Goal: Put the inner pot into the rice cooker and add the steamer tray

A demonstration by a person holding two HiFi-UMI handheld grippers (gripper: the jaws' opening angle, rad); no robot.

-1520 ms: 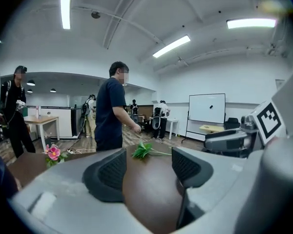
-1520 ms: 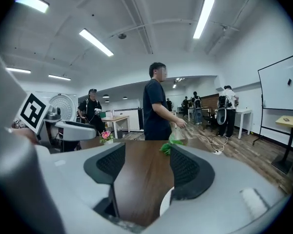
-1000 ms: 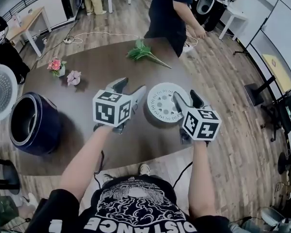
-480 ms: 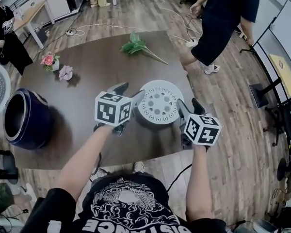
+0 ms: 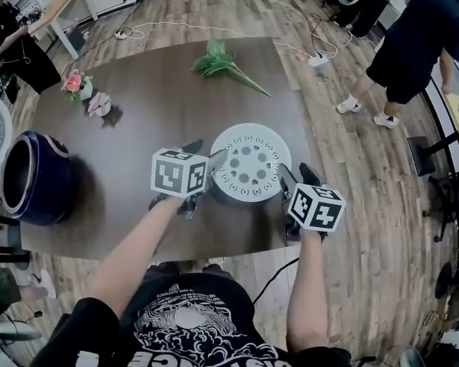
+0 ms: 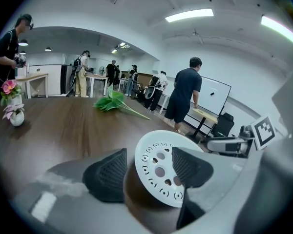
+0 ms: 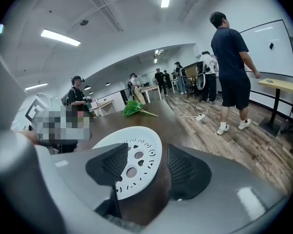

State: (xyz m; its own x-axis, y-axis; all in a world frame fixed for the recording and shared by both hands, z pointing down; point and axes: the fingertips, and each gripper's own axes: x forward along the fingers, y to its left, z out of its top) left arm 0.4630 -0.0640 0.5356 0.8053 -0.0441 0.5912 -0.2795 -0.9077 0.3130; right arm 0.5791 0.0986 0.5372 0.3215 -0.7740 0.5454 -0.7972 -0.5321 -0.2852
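Both tools flank the inner pot (image 6: 146, 199), capped by the steamer tray (image 5: 251, 163), on the desk (image 5: 138, 113). The left tool (image 5: 206, 153) straddles its left rim, jaws wide. The right tool (image 5: 297, 178) straddles the right rim, jaws just closing but seemingly not yet pinching. Lying well apart, the rice cooker (image 5: 34, 178) is beyond the left tool.

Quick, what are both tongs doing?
Left tongs: open, pot edge between them.
Right tongs: open, just been closing, pot edge between them.

White steamer tray (image 5: 251, 161) atop dark inner pot (image 6: 142, 199); open blue rice cooker (image 5: 38, 182) apart.
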